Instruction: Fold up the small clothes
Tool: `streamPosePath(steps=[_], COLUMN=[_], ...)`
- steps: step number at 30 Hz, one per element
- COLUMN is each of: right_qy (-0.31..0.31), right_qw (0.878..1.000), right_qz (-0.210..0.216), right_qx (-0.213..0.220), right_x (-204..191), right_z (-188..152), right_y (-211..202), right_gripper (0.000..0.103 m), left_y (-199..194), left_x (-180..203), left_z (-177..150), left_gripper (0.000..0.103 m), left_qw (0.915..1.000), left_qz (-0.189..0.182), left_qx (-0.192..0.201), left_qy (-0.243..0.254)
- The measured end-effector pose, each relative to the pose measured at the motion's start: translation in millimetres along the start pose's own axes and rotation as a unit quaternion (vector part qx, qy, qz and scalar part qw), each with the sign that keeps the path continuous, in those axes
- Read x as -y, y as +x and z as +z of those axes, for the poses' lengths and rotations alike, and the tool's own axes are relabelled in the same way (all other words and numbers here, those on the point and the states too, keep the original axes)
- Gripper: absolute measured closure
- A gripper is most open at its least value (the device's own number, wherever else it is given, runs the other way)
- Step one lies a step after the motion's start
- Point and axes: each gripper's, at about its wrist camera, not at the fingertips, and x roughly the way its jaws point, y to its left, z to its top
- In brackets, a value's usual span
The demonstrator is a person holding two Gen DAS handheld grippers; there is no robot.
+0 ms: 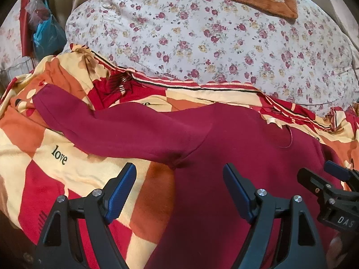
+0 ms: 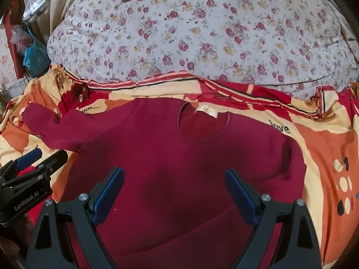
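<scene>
One maroon long-sleeved top [image 2: 179, 163], front up, spread flat on patterned bedcover [image 2: 325, 157] for folding; white neck label [image 2: 206, 111] showing, one sleeve [image 1: 107, 130] stretched out to the left side. Two tongs, left [image 1: 179, 192] and right [image 2: 175, 195], both wide open, empty, poised over the body. One floral duvet [image 2: 202, 38] behind.

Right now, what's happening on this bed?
A person holds two grippers over a dark red top laid flat on a patterned blanket. The left gripper and right gripper are both open and hold nothing. One sleeve is spread out to the side; the other already looks folded across the lower front. A flowered pillow lies behind.
</scene>
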Motion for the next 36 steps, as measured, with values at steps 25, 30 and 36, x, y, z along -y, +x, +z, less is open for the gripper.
streamPosePath(steps=[25, 30, 36], right_qy=[0.007, 0.003, -0.002], right_qw=[1.0, 1.0, 0.999], right_qz=[0.003, 0.005, 0.008], right_qx=[-0.028, -0.03, -0.035], right_x=[-1, -4, -8], right_z=[-2, -1, -1], right_y=[25, 27, 31], right_gripper=[0.009, 0.009, 0.009], left_y=[15, 16, 17], left_x=[-9, -14, -19], left_z=[-3, -2, -1], left_gripper=[0.041, 0.041, 0.041], left_qw=[0.9998, 0.9997, 0.9996], left_qz=[0.005, 0.006, 0.014], left_qx=[-0.014, -0.015, -0.016], left_qy=[-0.01, -0.017, -0.019])
